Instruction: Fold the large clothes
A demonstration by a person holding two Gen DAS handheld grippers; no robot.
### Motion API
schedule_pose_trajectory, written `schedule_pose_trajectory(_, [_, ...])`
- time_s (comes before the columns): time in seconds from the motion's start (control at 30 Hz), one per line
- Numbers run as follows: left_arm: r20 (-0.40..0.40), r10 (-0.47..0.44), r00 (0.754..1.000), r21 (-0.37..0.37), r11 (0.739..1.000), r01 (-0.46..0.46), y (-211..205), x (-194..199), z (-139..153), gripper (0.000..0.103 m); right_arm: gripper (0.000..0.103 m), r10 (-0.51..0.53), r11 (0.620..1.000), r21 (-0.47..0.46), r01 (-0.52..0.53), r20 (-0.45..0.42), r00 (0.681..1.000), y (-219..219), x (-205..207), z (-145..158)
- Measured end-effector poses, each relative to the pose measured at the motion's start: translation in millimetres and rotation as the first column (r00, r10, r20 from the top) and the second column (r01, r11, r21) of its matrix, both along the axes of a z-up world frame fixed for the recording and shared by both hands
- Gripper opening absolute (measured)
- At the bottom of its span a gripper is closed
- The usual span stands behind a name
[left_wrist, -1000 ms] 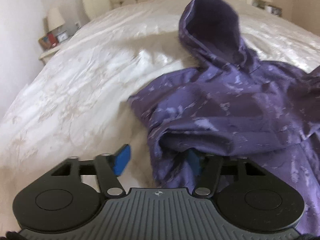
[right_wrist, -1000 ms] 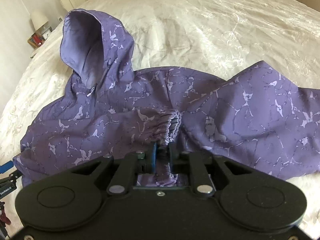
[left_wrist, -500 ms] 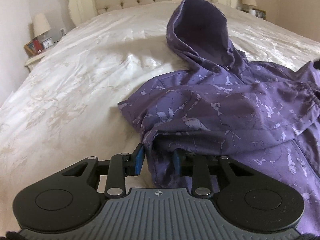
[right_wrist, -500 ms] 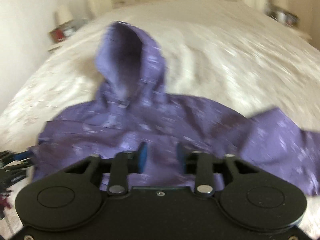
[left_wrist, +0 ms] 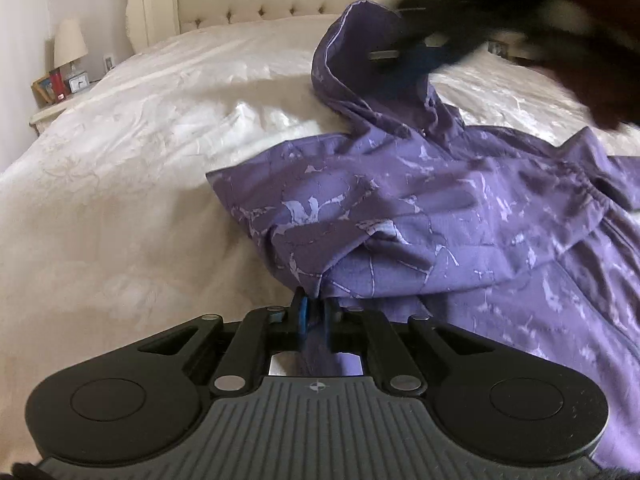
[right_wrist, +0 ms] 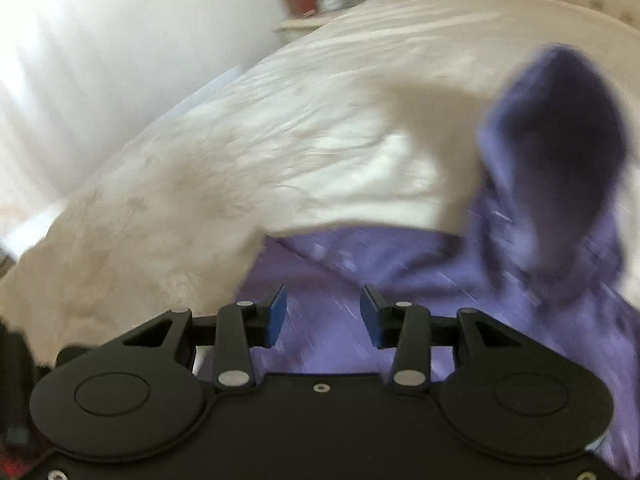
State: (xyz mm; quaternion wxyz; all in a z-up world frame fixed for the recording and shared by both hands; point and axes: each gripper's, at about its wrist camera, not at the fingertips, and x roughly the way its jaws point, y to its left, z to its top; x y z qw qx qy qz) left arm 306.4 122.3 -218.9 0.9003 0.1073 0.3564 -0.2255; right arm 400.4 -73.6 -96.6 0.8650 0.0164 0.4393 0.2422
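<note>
Left gripper [left_wrist: 315,316] pinched on purple jacket [left_wrist: 420,216] edge — right gripper [right_wrist: 323,314] agape, empty, above it.

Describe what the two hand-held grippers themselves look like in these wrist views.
Both look alike. The left hand-held gripper has a matte black body with two round discs, black link arms with silver pivot pins, blue pads on its fingers, and a grey ribbed plate bearing a small crosshair mark. The right hand-held gripper shows the same black frame and blue pads, but its plate is plain black.
</note>
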Motion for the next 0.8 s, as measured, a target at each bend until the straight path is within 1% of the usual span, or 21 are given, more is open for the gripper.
schedule_pose_trajectory(0.17, [0.007, 0.033, 0.999, -0.02, 0.999, -0.033, 3.2, 1.4, 2.5, 0.007, 0.051, 0.118, 0.993, -0.019, -0.119, -0.06, 0.991, 51.7, 50.6, -31.5])
schedule_pose_trajectory(0.27, [0.01, 0.04, 0.999, -0.024, 0.999, -0.039, 2.6, 1.1, 2.4, 0.007, 0.054, 0.167, 0.983, -0.054, -0.174, -0.112, 0.979, 70.9, 69.2, -52.3])
schedule_pose_trajectory(0.33, [0.007, 0.05, 0.999, -0.034, 0.998, -0.049, 3.4, 1.0, 2.9, 0.007, 0.054, 0.181, 0.978, -0.074, -0.194, -0.155, 0.971, 76.7, 75.7, -65.1])
schedule_pose_trajectory(0.37, [0.001, 0.059, 0.998, -0.045, 0.997, -0.059, 4.3, 0.7, 3.2, 0.007, 0.045, 0.185, 0.977, -0.072, -0.2, -0.175, 0.967, 77.1, 76.6, -67.7])
schedule_pose_trajectory(0.4, [-0.005, 0.069, 0.998, -0.055, 0.996, -0.069, 5.4, 0.2, 2.8, 0.005, 0.01, 0.202, 0.975, -0.054, -0.215, -0.186, 0.962, 76.8, 77.3, -70.2])
schedule_pose_trajectory(0.43, [-0.008, 0.088, 0.996, -0.062, 0.994, -0.088, 6.6, -2.3, 3.0, 0.005, 0.005, 0.204, 0.975, -0.053, -0.216, -0.176, 0.963, 75.6, 78.3, -69.7])
schedule_pose_trajectory(0.47, [-0.012, 0.107, 0.994, -0.067, 0.992, -0.108, 8.9, -5.9, 2.0, 0.002, 0.005, 0.188, 0.979, -0.049, -0.197, -0.156, 0.97, 74.7, 80.4, -68.2])
schedule_pose_trajectory(0.5, [-0.025, 0.121, 0.992, -0.071, 0.99, -0.123, 11.1, -9.2, -0.3, 0.0, 0.005, 0.149, 0.986, -0.051, -0.158, -0.142, 0.979, 72.5, 84.2, -67.1])
schedule_pose_trajectory(0.57, [-0.075, 0.138, 0.988, -0.062, 0.988, -0.142, 15.3, -16.3, -8.7, 0.0, 0.005, 0.074, 0.995, -0.062, -0.084, -0.144, 0.987, 67.3, 94.7, -71.1])
schedule_pose_trajectory(0.63, [-0.094, 0.146, 0.985, -0.043, 0.988, -0.15, 19.6, -24.0, -12.4, 0.0, 0.005, 0.067, 0.994, -0.069, -0.079, -0.163, 0.984, 67.3, 99.1, -76.7])
schedule_pose_trajectory(0.67, [-0.104, 0.147, 0.984, -0.041, 0.987, -0.152, 21.9, -26.2, -11.7, 0.0, 0.01, 0.076, 0.993, -0.077, -0.089, -0.156, 0.985, 68.4, 97.7, -76.8])
schedule_pose_trajectory(0.7, [-0.118, 0.148, 0.982, -0.05, 0.987, -0.155, 24.8, -27.1, -8.9, 0.003, 0.017, 0.079, 0.993, -0.078, -0.091, -0.14, 0.987, 68.4, 94.9, -74.8])
schedule_pose_trajectory(0.73, [-0.126, 0.151, 0.98, -0.062, 0.985, -0.16, 27.2, -26.8, -5.8, 0.004, 0.019, 0.068, 0.995, -0.071, -0.076, -0.118, 0.991, 65.6, 90.3, -71.2])
schedule_pose_trajectory(0.77, [-0.129, 0.16, 0.979, -0.077, 0.982, -0.171, 30.7, -26.4, -1.4, 0.004, 0.03, 0.055, 0.996, -0.057, -0.061, -0.1, 0.993, 61.0, 85.5, -66.5])
schedule_pose_trajectory(0.8, [-0.125, 0.17, 0.977, -0.091, 0.979, -0.182, 32.7, -25.6, 4.2, 0.008, 0.032, 0.037, 0.998, -0.044, -0.041, -0.079, 0.996, 56.1, 79.3, -61.1])
